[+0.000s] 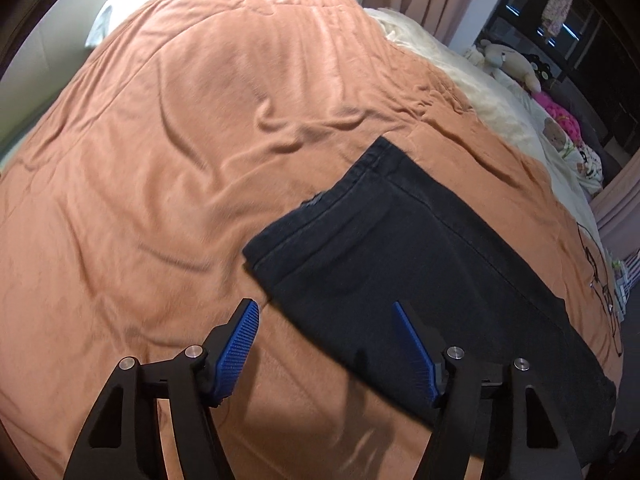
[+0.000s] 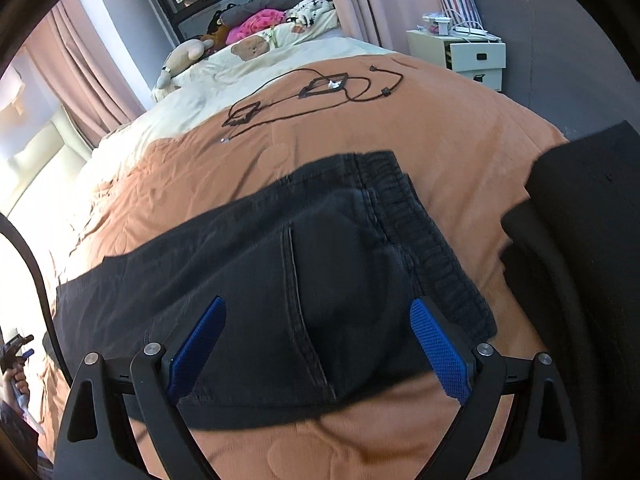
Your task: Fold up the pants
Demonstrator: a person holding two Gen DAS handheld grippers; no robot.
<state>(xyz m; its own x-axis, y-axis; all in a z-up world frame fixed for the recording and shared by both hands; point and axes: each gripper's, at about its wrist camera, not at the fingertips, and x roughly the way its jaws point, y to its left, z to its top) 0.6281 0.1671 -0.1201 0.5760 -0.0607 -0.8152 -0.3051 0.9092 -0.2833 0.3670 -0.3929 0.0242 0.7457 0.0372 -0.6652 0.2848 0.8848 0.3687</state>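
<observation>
Black denim pants (image 1: 420, 256) lie flat on an orange bedspread (image 1: 180, 160), folded lengthwise. In the left wrist view the leg hems point up and left. My left gripper (image 1: 324, 312) is open and empty, hovering over the near edge of the leg end. In the right wrist view the pants (image 2: 280, 264) show their elastic waistband (image 2: 432, 248) and a back pocket. My right gripper (image 2: 318, 316) is open and empty, above the seat of the pants near the waistband.
Black cables with small frames (image 2: 320, 92) lie on the bedspread beyond the pants. A cream blanket (image 2: 200, 88), stuffed toys (image 2: 184, 56) and pillows sit at the far side. A white bedside cabinet (image 2: 472, 56) stands at the right. A dark cloth (image 2: 580, 220) covers the right edge.
</observation>
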